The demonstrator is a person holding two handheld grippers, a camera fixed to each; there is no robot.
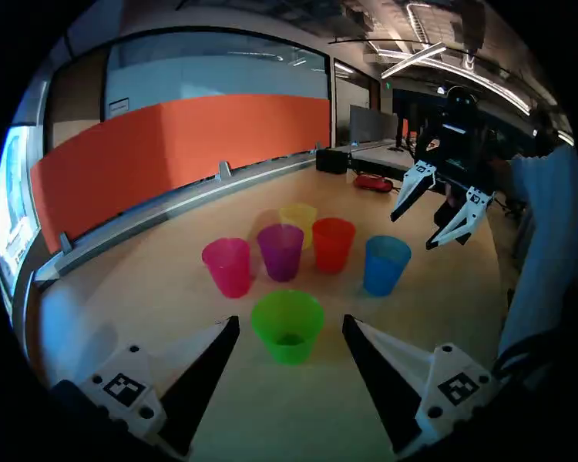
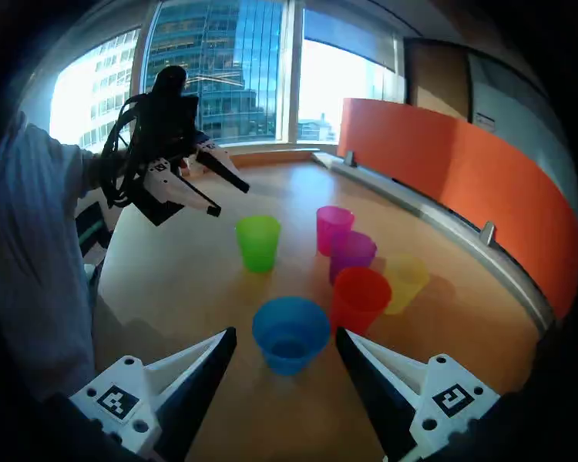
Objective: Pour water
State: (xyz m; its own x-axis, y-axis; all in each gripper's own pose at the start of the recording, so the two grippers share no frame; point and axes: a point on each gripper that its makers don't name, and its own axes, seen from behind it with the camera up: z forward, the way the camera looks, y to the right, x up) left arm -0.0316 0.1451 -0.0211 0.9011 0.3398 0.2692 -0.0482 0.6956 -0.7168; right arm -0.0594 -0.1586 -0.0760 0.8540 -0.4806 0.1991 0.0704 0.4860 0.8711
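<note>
6 cups stand upright in a loose cluster mid-bench [image 1: 173, 346]. In the left gripper view, from the left, they are the pink cup [image 1: 229, 266], purple cup [image 1: 280, 250], green cup [image 1: 287, 339], yellow cup [image 1: 298, 214], red cup [image 1: 333, 242] and blue cup [image 1: 385, 263]. The left gripper [image 1: 289, 319] is open, and the green cup shows just ahead between its fingertips, touching neither. The right gripper [image 2: 283, 331] is open too, held off the bench, with the blue cup just ahead of it. I cannot tell whether any cup holds water.
</note>
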